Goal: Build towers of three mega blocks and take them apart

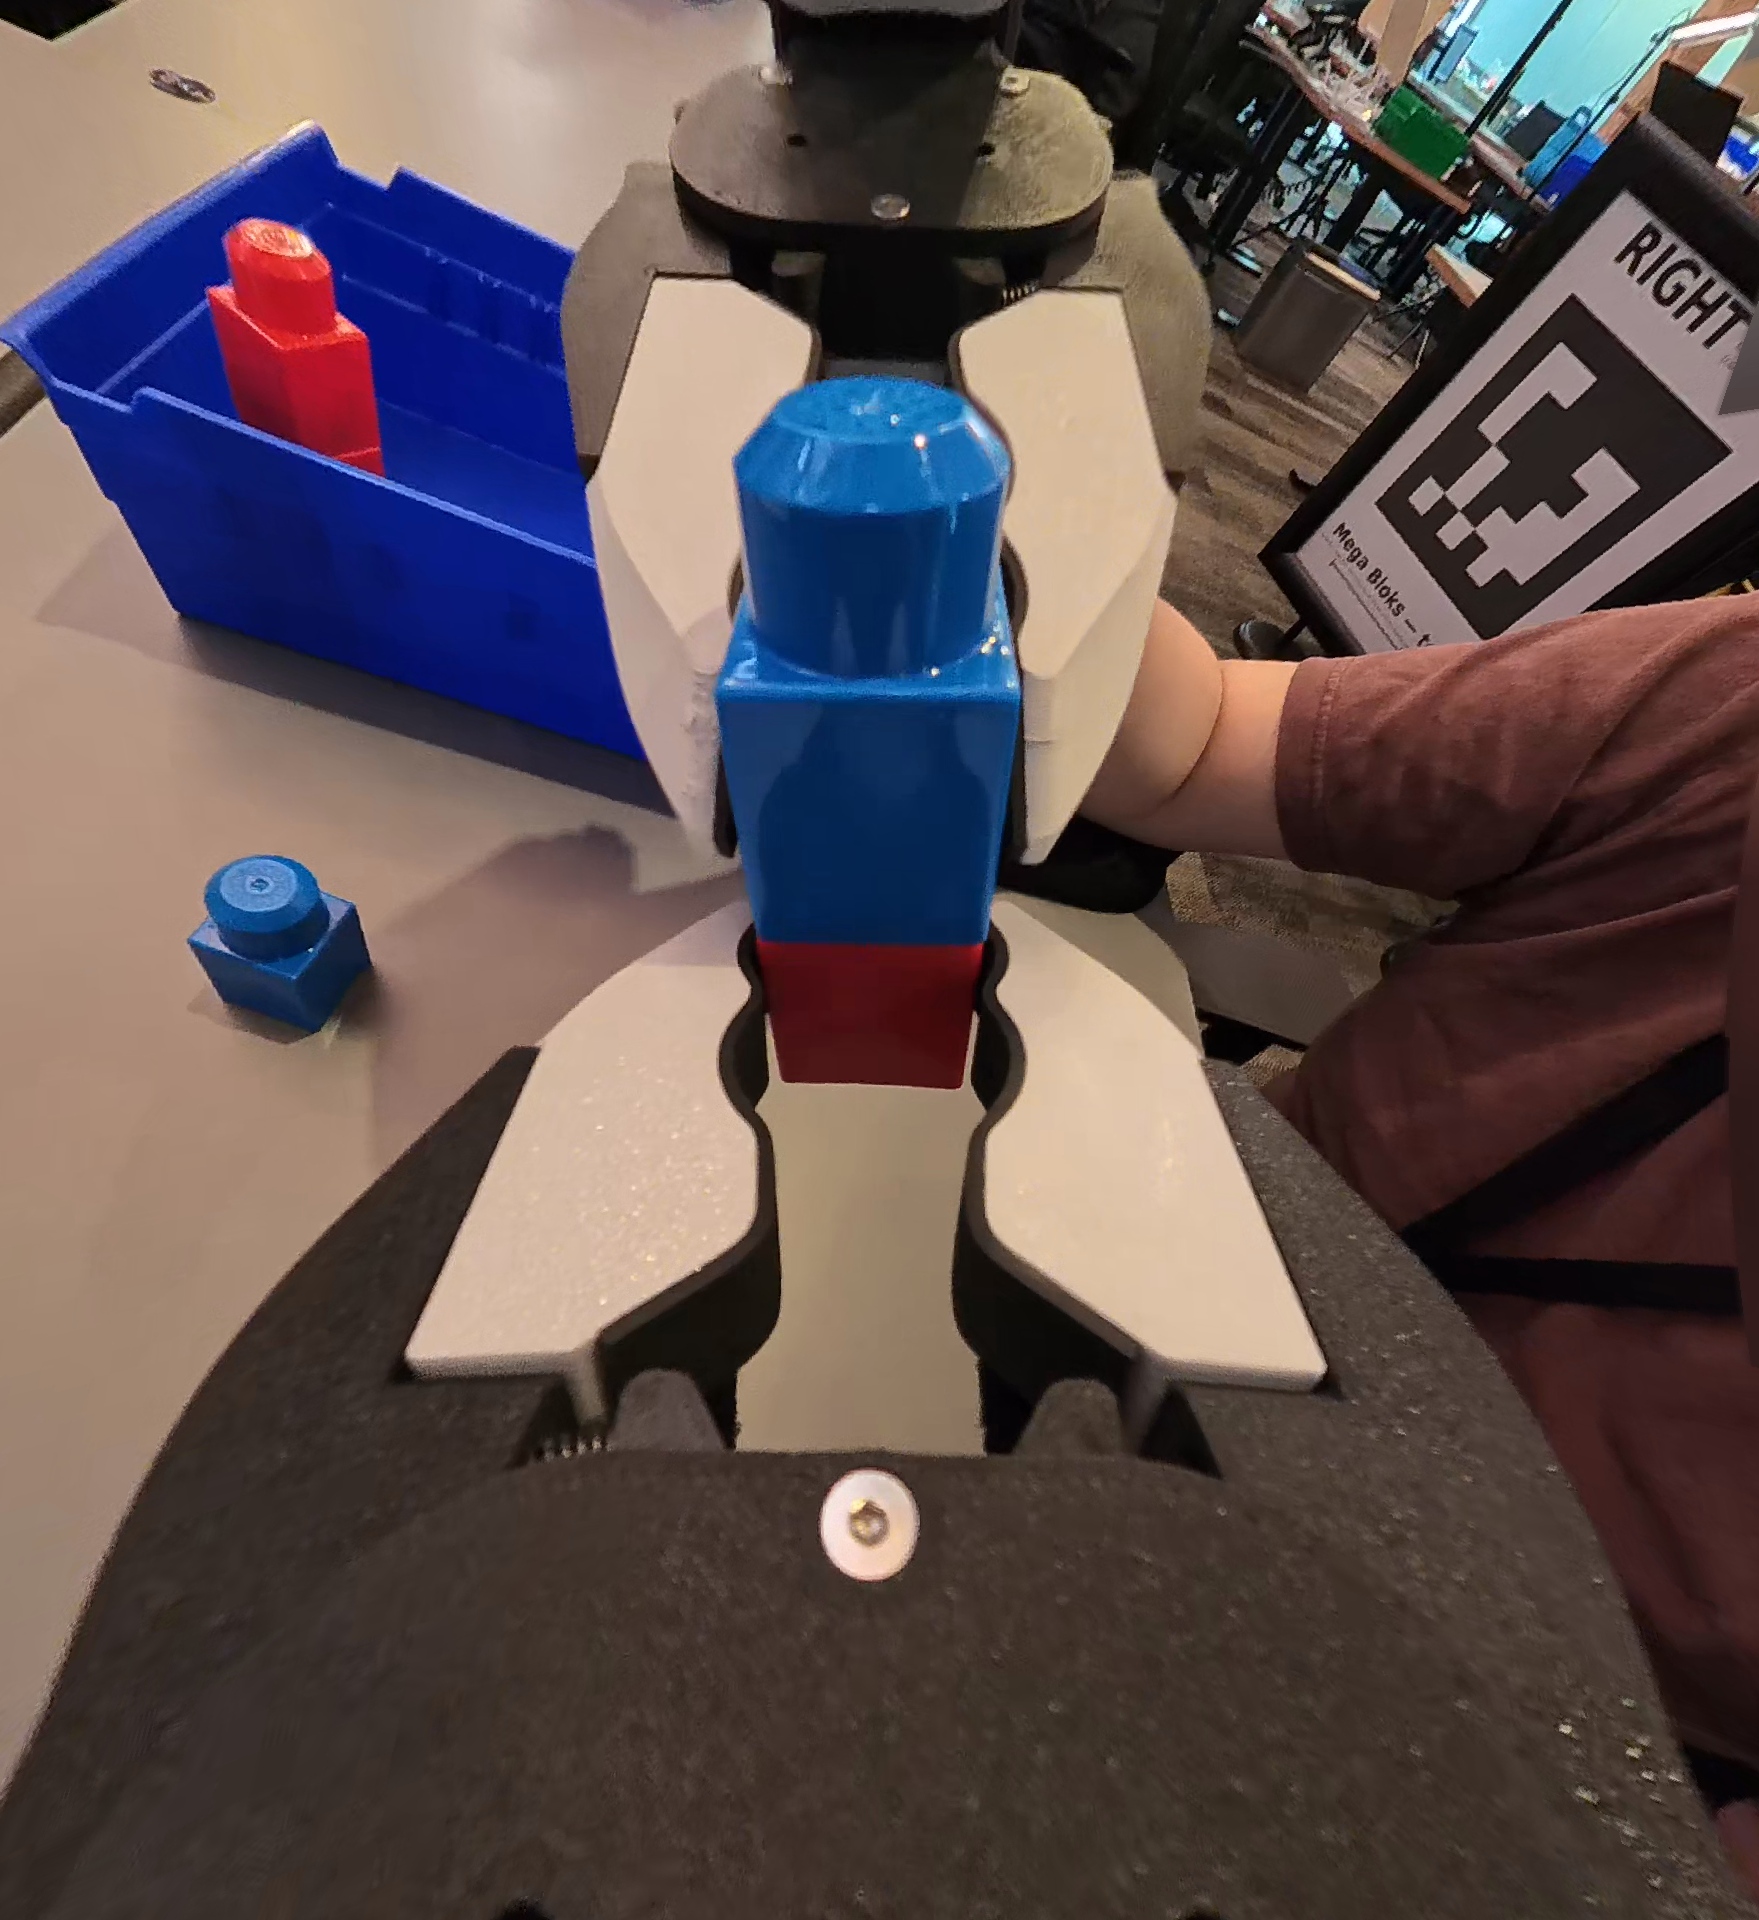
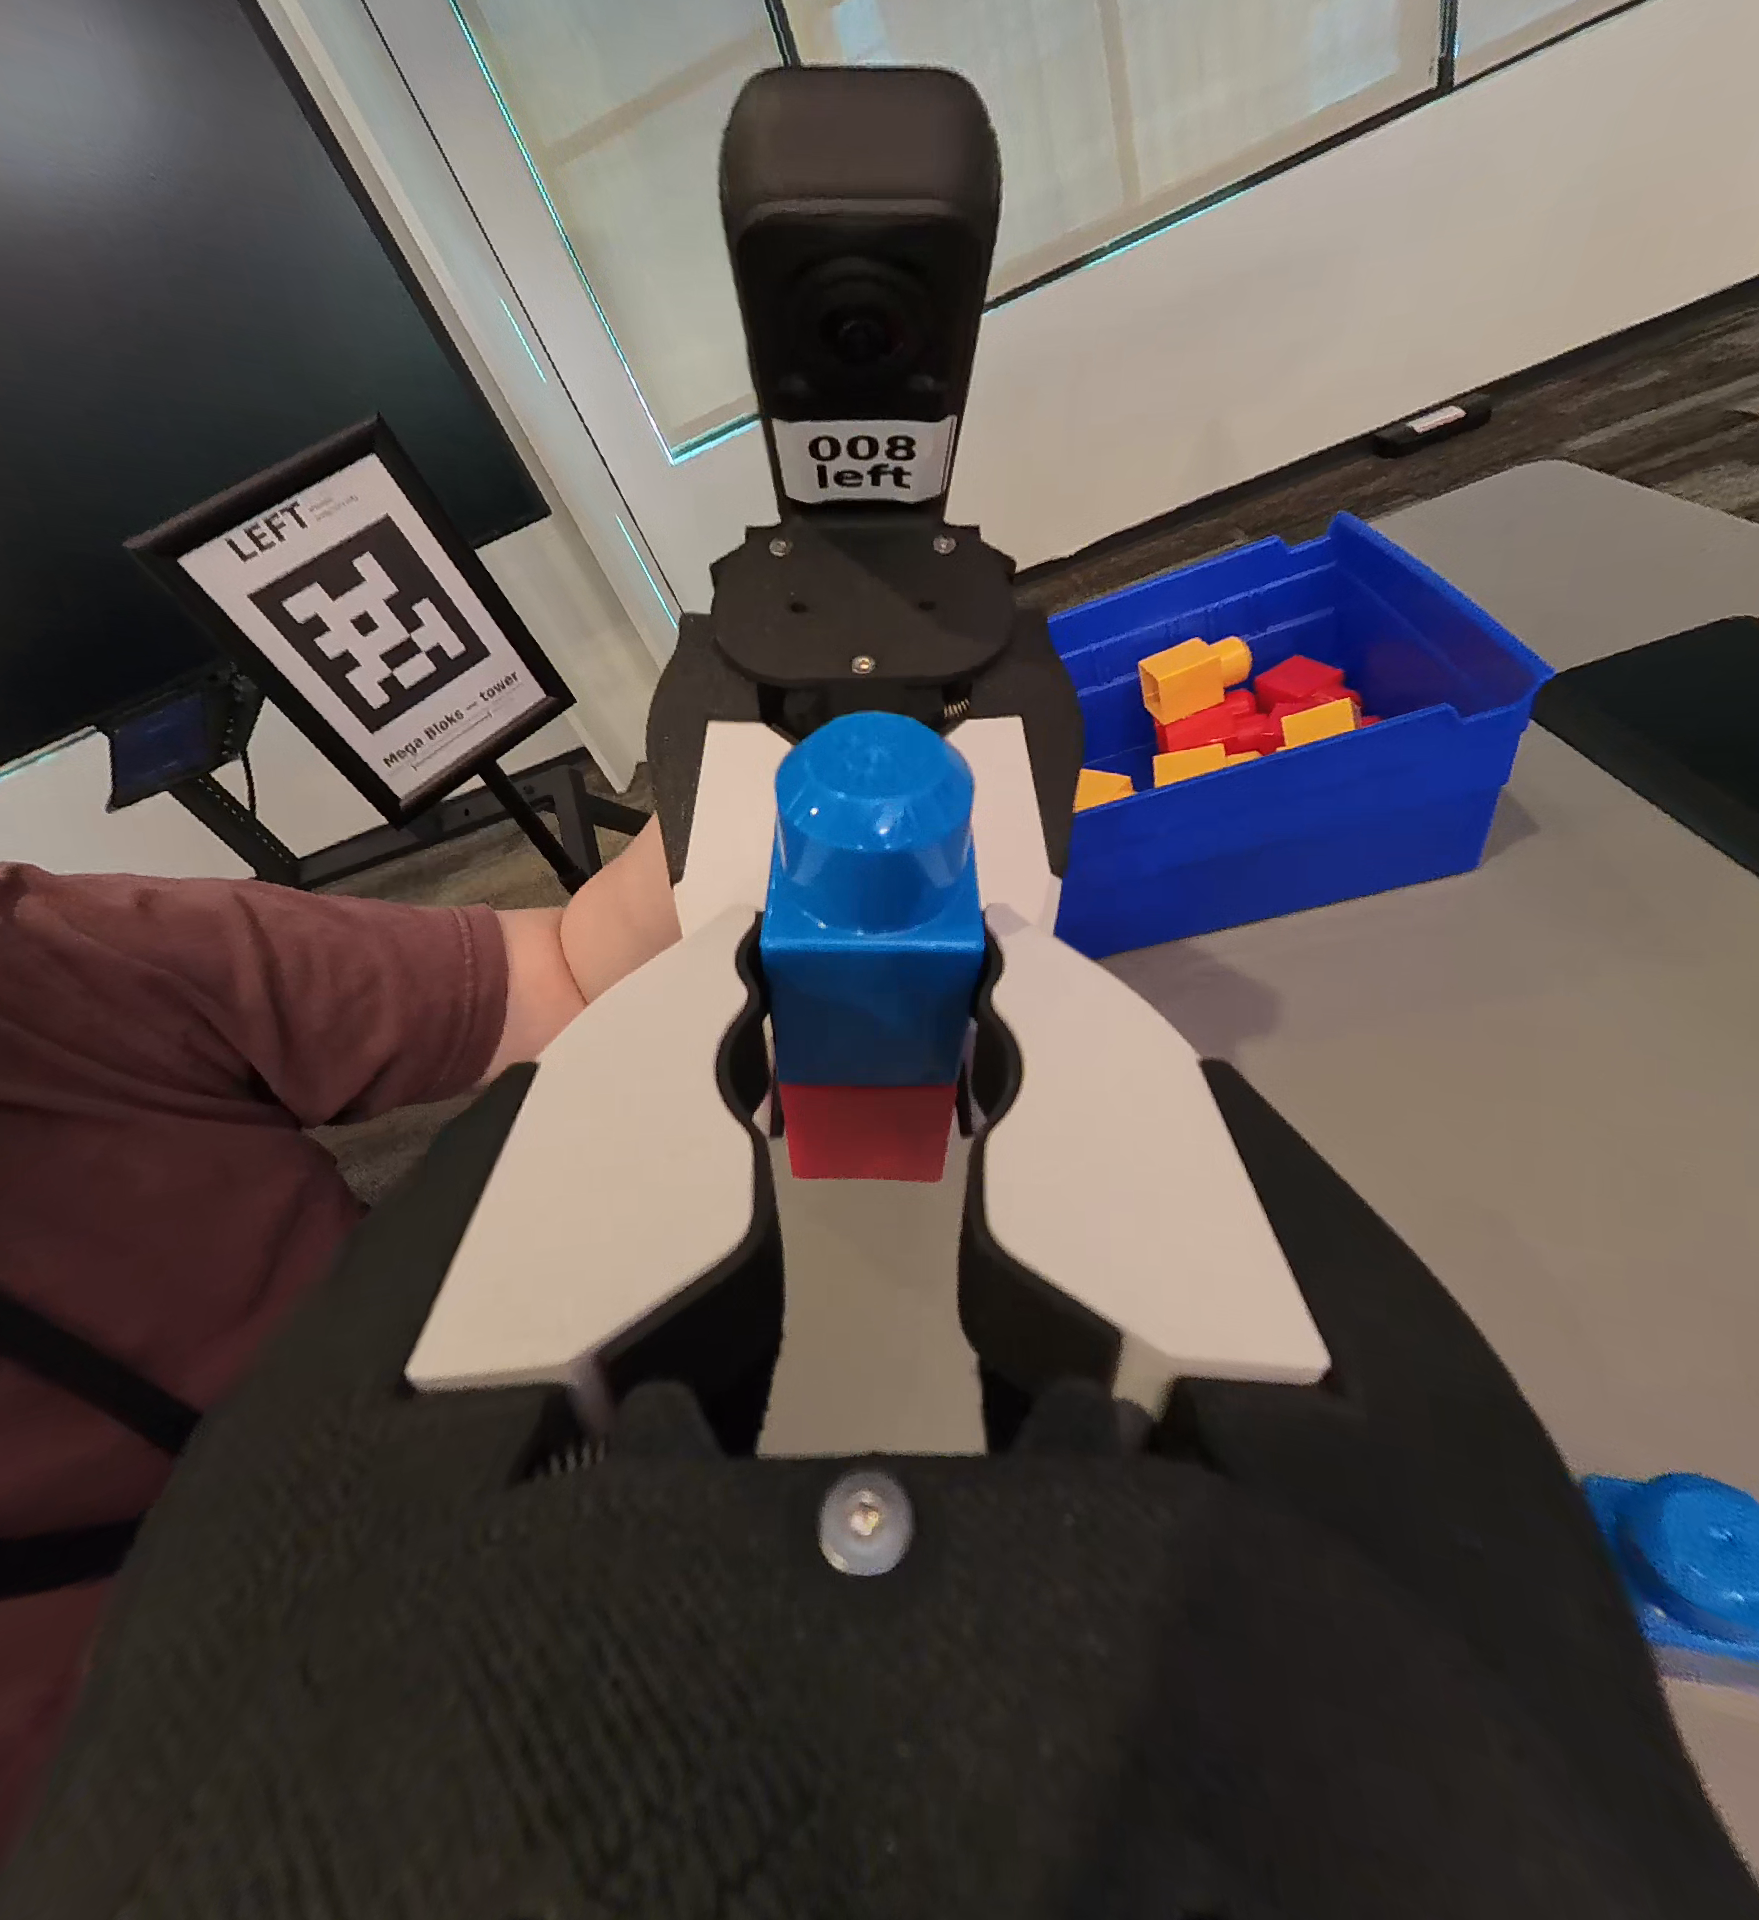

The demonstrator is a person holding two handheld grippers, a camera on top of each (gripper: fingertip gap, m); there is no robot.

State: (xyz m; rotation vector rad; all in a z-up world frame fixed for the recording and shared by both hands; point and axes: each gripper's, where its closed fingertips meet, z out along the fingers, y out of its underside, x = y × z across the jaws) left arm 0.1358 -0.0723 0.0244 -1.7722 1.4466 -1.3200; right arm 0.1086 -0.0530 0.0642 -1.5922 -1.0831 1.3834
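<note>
A blue mega block [image 1: 870, 727] is stacked on a red block [image 1: 867, 1008], and both grippers hold the pair between them above the grey table [image 1: 75, 727]. My left gripper [image 1: 867, 1013] is shut on the red block. My right gripper [image 2: 867, 1018] is shut on the blue block [image 2: 864, 987] and faces the left one; it also shows in the left wrist view [image 1: 867, 748]. The red block [image 2: 864, 1132] shows just below the blue one in the right wrist view. A loose blue block [image 1: 277, 940] stands on the table to the left; it also shows in the right wrist view [image 2: 1716, 1569].
A blue bin [image 1: 335, 551] at the back left holds an upright red block [image 1: 298, 343]. Another blue bin [image 2: 1270, 852] holds several yellow and red blocks [image 2: 1249, 707]. Framed marker signs [image 1: 1540, 468] [image 2: 366, 634] stand off the table. A person's arm and maroon sleeve [image 1: 1477, 748] are close by. The grippers' ends are close to 4 cm from one another.
</note>
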